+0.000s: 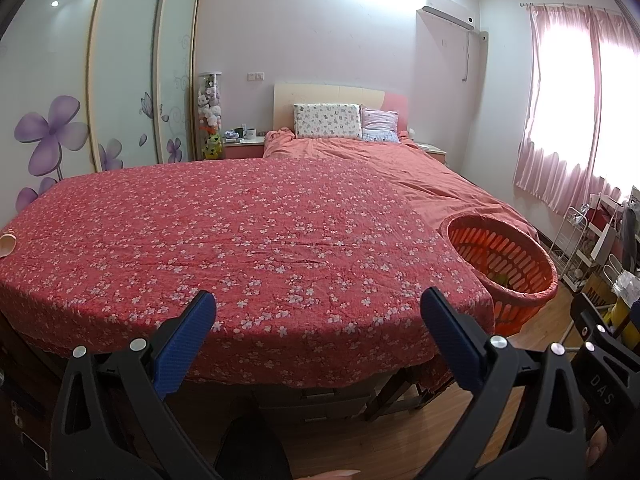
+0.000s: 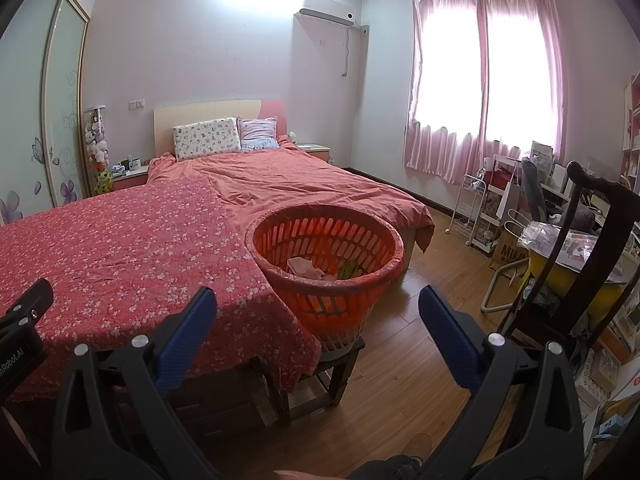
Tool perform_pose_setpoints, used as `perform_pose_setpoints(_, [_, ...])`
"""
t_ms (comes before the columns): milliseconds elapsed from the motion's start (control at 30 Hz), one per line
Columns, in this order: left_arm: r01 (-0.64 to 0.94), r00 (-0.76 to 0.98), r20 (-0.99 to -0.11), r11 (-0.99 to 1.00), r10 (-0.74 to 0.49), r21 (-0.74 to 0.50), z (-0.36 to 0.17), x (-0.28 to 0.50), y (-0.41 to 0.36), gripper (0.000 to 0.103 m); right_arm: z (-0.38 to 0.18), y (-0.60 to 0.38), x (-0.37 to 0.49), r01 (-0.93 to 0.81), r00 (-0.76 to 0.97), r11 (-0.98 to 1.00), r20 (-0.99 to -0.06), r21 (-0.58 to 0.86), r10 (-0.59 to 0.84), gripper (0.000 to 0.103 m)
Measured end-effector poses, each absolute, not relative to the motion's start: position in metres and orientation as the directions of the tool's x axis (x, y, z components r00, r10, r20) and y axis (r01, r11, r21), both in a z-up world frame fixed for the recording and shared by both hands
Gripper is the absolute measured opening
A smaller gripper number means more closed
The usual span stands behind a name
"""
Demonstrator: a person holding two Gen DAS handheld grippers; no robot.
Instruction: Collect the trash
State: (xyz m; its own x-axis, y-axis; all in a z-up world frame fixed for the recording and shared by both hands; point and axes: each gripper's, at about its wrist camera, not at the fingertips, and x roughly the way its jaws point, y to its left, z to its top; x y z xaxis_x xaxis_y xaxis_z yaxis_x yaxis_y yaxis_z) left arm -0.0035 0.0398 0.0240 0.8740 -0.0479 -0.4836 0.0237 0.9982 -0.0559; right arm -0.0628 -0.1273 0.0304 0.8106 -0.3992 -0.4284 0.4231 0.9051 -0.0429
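Both claws I hold spread and empty: left claw point(image 1: 318, 304) over the floral-covered surface point(image 1: 240, 240), right claw point(image 2: 318, 304) just short of the orange basket point(image 2: 280, 280). Only my right view shows crumpled paper point(image 2: 306, 268) inside it; only my left shows a small cup point(image 1: 7, 244) at the surface's far-left edge.

Red cloth scattered with small white blossoms point(image 1: 260, 240); slatted orange plastic basket point(image 2: 328, 256); plain salmon-pink duvet point(image 2: 288, 176); pink curtains point(image 2: 480, 80); purple flowers on pale wardrobe doors point(image 1: 52, 128).
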Motion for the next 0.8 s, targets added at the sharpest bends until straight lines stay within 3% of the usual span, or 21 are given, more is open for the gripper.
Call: perform_pose_setpoints(800, [0.026,0.870,-0.490,0.998,-0.049,-0.055,0.0213,-0.0025,0.0421,0.101,0.0285,-0.1275,-0.0630,0.425,0.809,0.904,-0.430,-0.041,-0.400,0.099])
